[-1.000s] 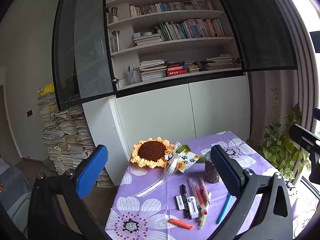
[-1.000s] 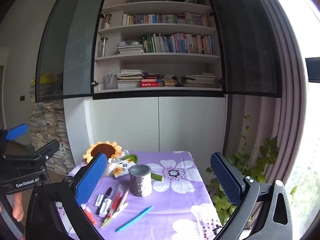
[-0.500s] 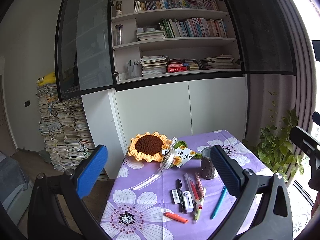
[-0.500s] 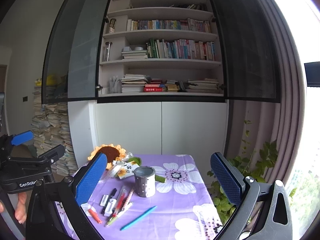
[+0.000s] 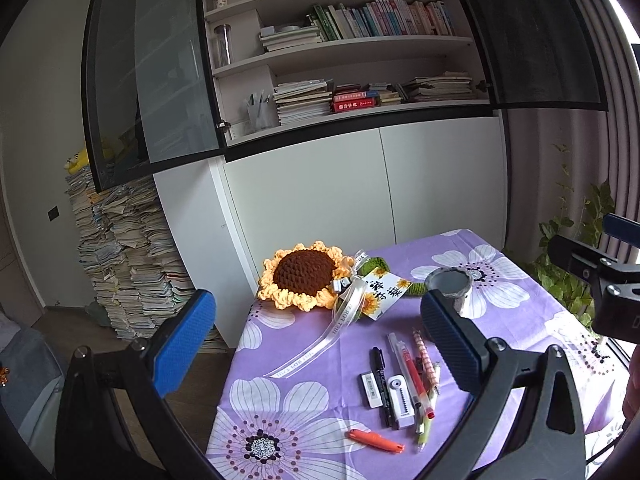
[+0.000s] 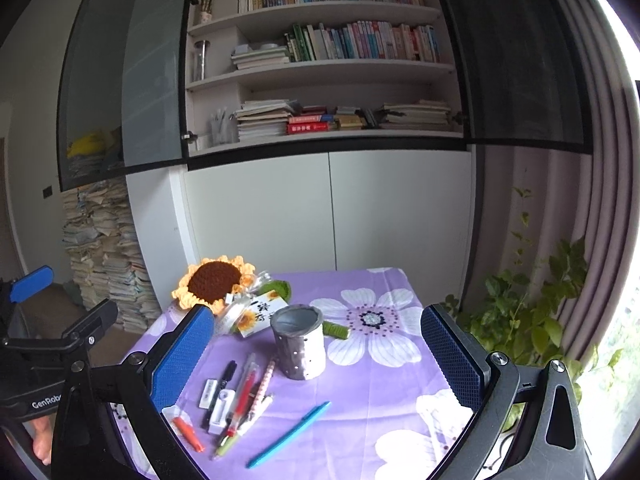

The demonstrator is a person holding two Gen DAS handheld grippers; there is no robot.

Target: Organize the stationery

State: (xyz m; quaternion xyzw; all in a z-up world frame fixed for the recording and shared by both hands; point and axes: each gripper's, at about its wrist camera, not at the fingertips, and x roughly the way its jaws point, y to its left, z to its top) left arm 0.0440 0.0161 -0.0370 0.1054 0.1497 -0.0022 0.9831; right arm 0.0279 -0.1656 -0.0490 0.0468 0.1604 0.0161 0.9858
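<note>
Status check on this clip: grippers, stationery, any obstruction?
Left gripper open, empty; right gripper open, empty. Pens loose on table beside pen cup, blue pen apart. Crochet sunflower behind, not blocking.

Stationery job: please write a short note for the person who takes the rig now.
Left claw: open, empty, above the table.
Right claw: open, empty, above the table.
Pen cup: upright on the purple tablecloth, nothing seen inside.
Loose pens and erasers lie to the left of the cup; orange marker at the near left; blue pen lies alone, nearer than the cup.
Done: nothing sorted yet.
Left: put all items in the cup, probably one by one.
</note>
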